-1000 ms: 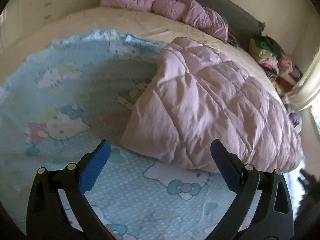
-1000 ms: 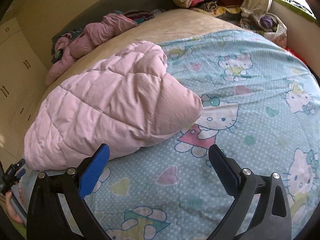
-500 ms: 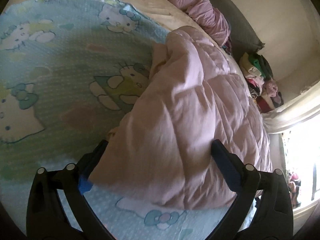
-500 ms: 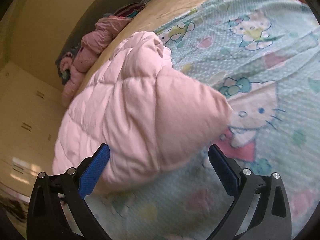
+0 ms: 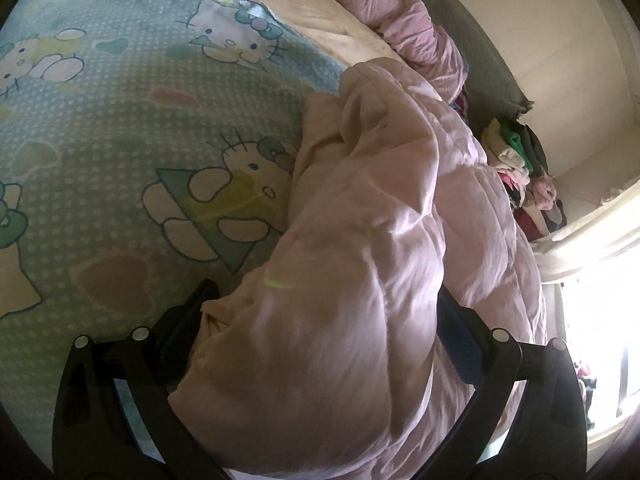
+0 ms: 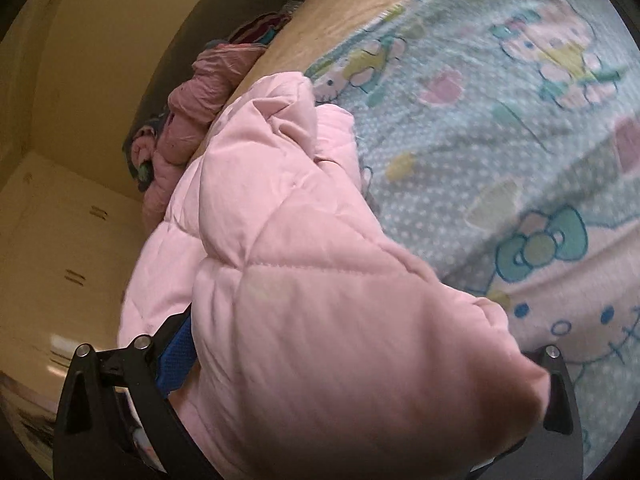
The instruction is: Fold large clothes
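A pale pink quilted comforter [image 5: 380,240] lies bunched on a bed with a blue cat-print sheet [image 5: 120,120]. In the left wrist view my left gripper [image 5: 324,312] is open, its jaws wide apart, with a thick corner of the comforter pushed in between them. In the right wrist view the comforter [image 6: 320,300] fills the space between the wide-open jaws of my right gripper [image 6: 360,344]; its right finger is mostly hidden behind the fabric. The blue left pad [image 6: 176,360] touches the quilt.
A second pink garment [image 5: 412,40] lies bunched at the head of the bed against a dark headboard. A stack of folded clothes [image 5: 520,168] sits beside the bed near a bright window. Cream cupboard doors [image 6: 60,260] stand to the left of the bed.
Both grippers have moved forward and down onto the comforter. Its corners, which lay ahead of the fingers before, now sit between the open jaws.
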The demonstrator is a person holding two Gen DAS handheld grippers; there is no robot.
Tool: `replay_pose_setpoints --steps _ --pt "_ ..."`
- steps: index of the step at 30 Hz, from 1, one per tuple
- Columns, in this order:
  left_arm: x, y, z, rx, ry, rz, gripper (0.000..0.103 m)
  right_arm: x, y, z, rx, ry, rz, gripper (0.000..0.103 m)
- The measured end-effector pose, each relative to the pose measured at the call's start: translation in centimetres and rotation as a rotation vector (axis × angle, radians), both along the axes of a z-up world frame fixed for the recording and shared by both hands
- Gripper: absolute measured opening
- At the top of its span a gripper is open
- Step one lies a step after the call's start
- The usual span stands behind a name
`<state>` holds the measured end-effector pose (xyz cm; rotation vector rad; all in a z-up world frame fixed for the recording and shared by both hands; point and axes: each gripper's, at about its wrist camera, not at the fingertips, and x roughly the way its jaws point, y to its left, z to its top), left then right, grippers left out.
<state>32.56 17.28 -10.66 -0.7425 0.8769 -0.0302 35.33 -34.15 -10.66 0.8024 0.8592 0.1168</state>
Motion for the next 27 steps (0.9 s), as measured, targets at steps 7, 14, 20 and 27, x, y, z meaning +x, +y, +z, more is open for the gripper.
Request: replay_pose_setpoints --steps 7,14,20,27 --pt "0.3 -1.7 1.9 0.063 -0.039 -0.016 0.063 -0.6 3.8 3.5 -0.335 -0.072 0.085 0.051" --pt "-1.0 -3.5 6.4 0.196 -0.144 -0.074 0.034 -1.6 6.7 6.7 -0.463 -0.161 0.146 0.040" --pt "-3.2 -3.6 8.5 0.240 -0.184 -0.091 0.033 -4.2 8.4 9.6 -0.486 -0.256 0.202 0.039" --pt "-6.4 -3.4 9.3 0.261 -0.202 -0.088 0.033 -7.6 9.5 11.3 -0.482 -0.303 0.229 0.039"
